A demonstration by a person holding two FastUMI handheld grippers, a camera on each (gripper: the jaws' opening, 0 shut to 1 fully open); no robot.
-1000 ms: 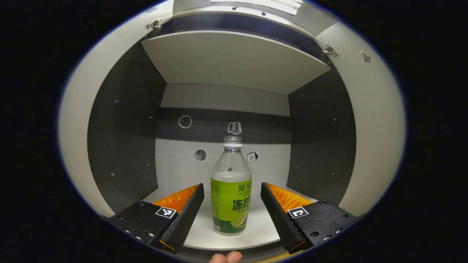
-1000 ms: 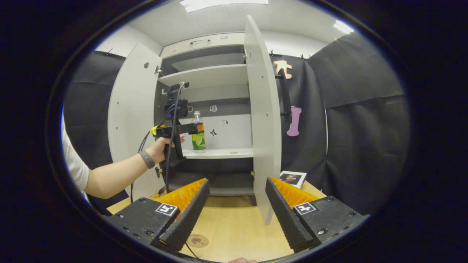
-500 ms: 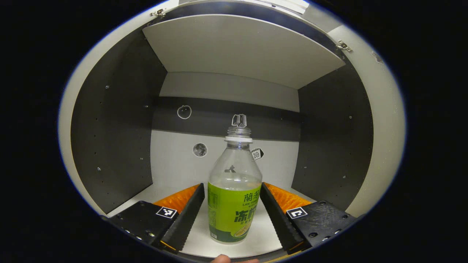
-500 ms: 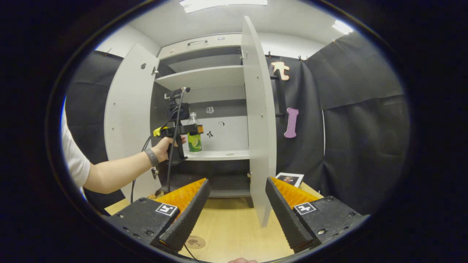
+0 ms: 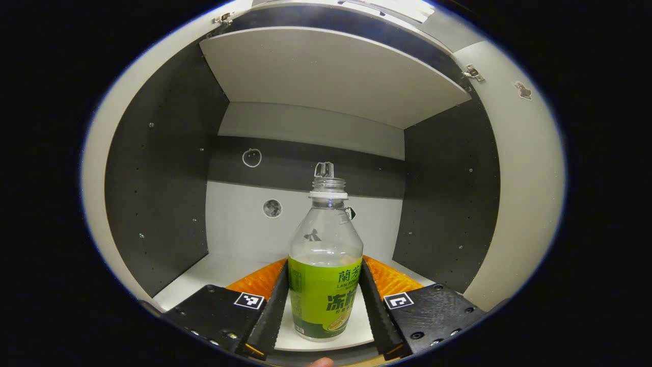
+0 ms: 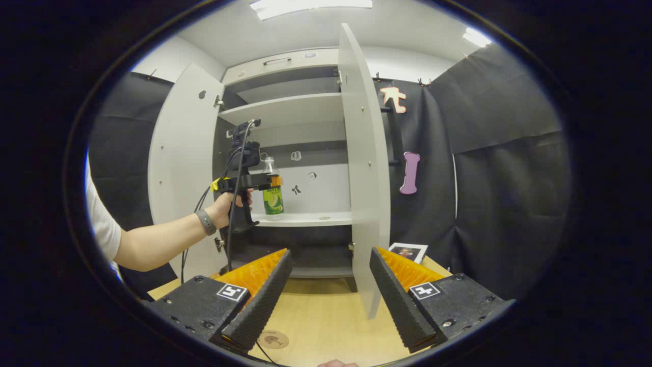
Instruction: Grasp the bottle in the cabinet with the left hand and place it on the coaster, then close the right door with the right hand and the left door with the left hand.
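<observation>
Bottle [image 5: 325,285] now pinched by left hand-held gripper [image 5: 324,306], narrowed since earlier; right hand-held gripper [image 6: 326,295] spread.

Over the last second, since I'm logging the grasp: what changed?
The left gripper pushed forward and its fingers closed against both sides of the bottle, which stays upright on the shelf. The right gripper stayed open over the table; both doors stayed open.
</observation>
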